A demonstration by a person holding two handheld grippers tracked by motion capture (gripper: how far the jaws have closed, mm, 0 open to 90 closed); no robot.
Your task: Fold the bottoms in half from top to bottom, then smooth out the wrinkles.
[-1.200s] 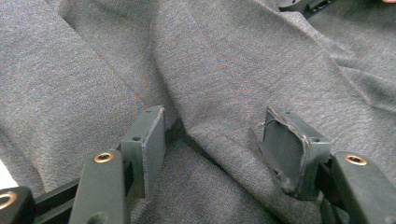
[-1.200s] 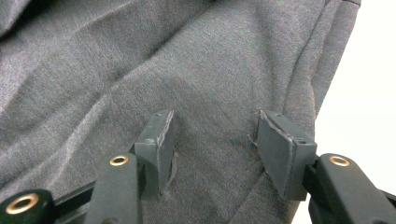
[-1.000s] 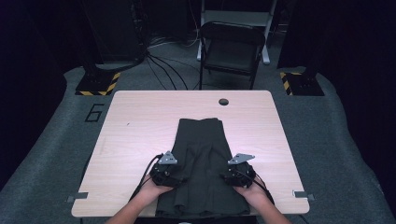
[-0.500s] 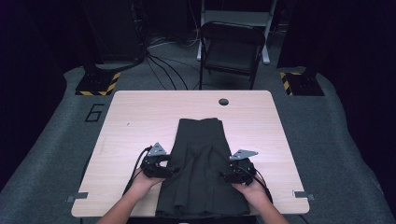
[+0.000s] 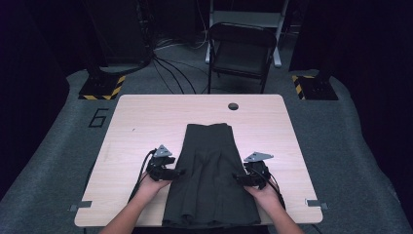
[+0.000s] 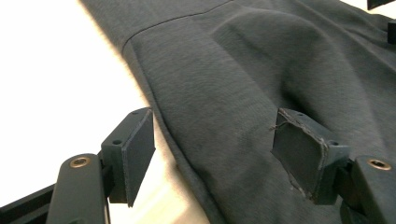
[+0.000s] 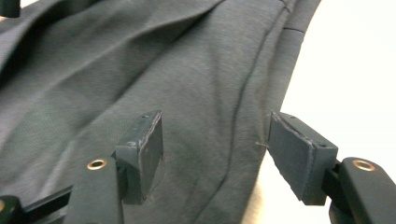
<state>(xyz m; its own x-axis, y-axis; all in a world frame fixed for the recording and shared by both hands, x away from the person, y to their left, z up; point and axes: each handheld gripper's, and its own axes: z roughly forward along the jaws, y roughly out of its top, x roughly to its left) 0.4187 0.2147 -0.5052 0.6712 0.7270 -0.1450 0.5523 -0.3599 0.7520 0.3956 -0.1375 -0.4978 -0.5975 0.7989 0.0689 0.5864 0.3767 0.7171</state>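
A person's left hand [image 5: 150,184] holds the left claw [image 5: 179,171] at the left edge of a dark grey folded garment [image 5: 210,175] that lies flat on a pale wooden tabletop [image 5: 136,126]. In the left gripper view that claw [image 6: 219,149] stands wide apart and has just been opening further: one pad hangs over bare tabletop [image 6: 56,84], the other over the garment [image 6: 224,84], and the cloth's edge runs between them with neither pad pressing on it.

The garment, seemingly a skirt or folded trousers, lies down the middle of the tabletop, narrow at its far end and flaring toward the near edge, where its hem reaches the person's side. Soft folds and a stitched seam show on its surface.

At the garment's right edge, the right hand [image 5: 265,194] holds the right claw [image 5: 235,177], with a grey three-cornered plate on top and a cable trailing back. In the right gripper view this claw [image 7: 219,154] is also spread open, having just widened; one pad sits over the garment [image 7: 140,70] and the other beyond its seamed border over the tabletop [image 7: 355,70], gripping nothing.

Behind the tabletop stand a black folding chair [image 5: 242,48], loose floor cables [image 5: 170,73] and two yellow-and-black striped bases [image 5: 102,87], with a painted number six [image 5: 99,117] on the grey carpet.
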